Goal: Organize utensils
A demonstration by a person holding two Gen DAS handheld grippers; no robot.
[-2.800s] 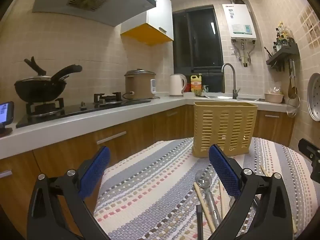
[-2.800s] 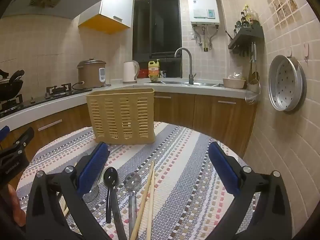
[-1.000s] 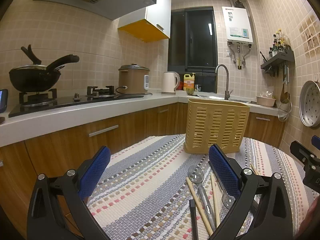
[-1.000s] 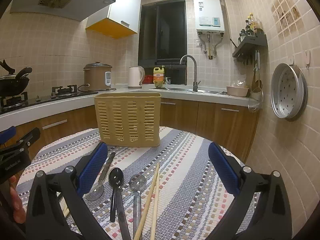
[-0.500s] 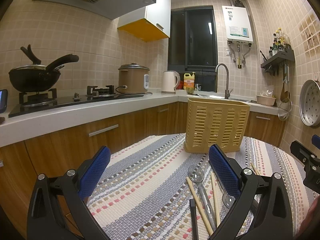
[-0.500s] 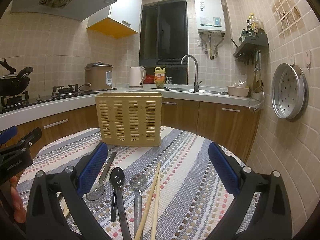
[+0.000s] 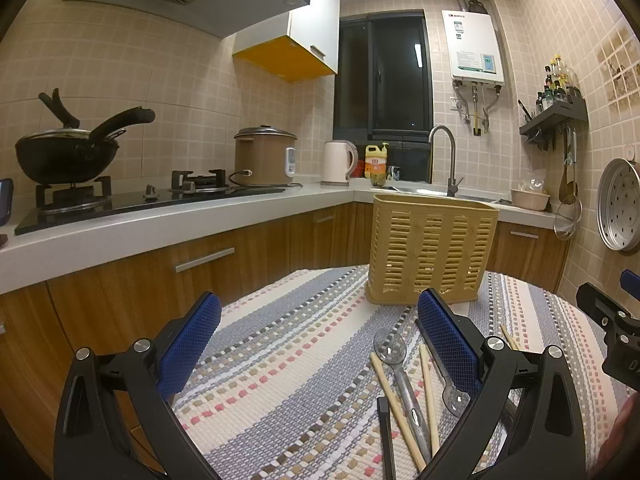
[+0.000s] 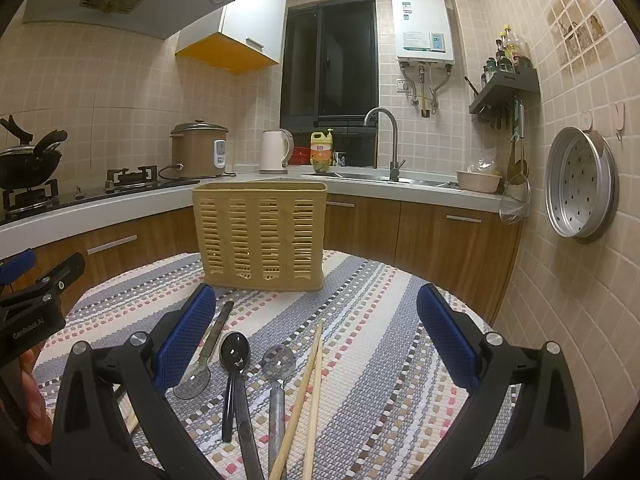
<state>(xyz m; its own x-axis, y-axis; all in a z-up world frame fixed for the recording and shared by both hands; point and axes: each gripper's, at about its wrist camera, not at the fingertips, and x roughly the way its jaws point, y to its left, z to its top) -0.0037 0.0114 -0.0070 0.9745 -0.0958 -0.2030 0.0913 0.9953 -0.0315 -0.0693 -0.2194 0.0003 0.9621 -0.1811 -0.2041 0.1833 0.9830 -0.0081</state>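
Observation:
A yellow slotted utensil basket (image 8: pixel 262 236) stands upright on the striped mat (image 8: pixel 372 344); it also shows in the left wrist view (image 7: pixel 430 254). In front of it lie a black spoon (image 8: pixel 235 354), a metal spoon (image 8: pixel 278 360), another spoon (image 8: pixel 192 384) partly behind my finger, and wooden chopsticks (image 8: pixel 310 372). The left wrist view shows a metal spoon (image 7: pixel 390 350) and chopsticks (image 7: pixel 426 376). My right gripper (image 8: pixel 316 332) is open and empty above the utensils. My left gripper (image 7: pixel 318 332) is open and empty, left of them.
The mat covers a round table (image 7: pixel 280 360) with its edge close on the left. Behind are the counter (image 7: pixel 160 220), a stove with a black wok (image 7: pixel 64 156), a rice cooker (image 7: pixel 264 156), kettle (image 7: pixel 338 162) and sink tap (image 8: pixel 386 140). A steamer tray (image 8: pixel 580 184) hangs on the right wall.
Over the last seconds both grippers dropped slightly and drew back a little from the basket. In the last half second almost nothing moved. Both stay open.

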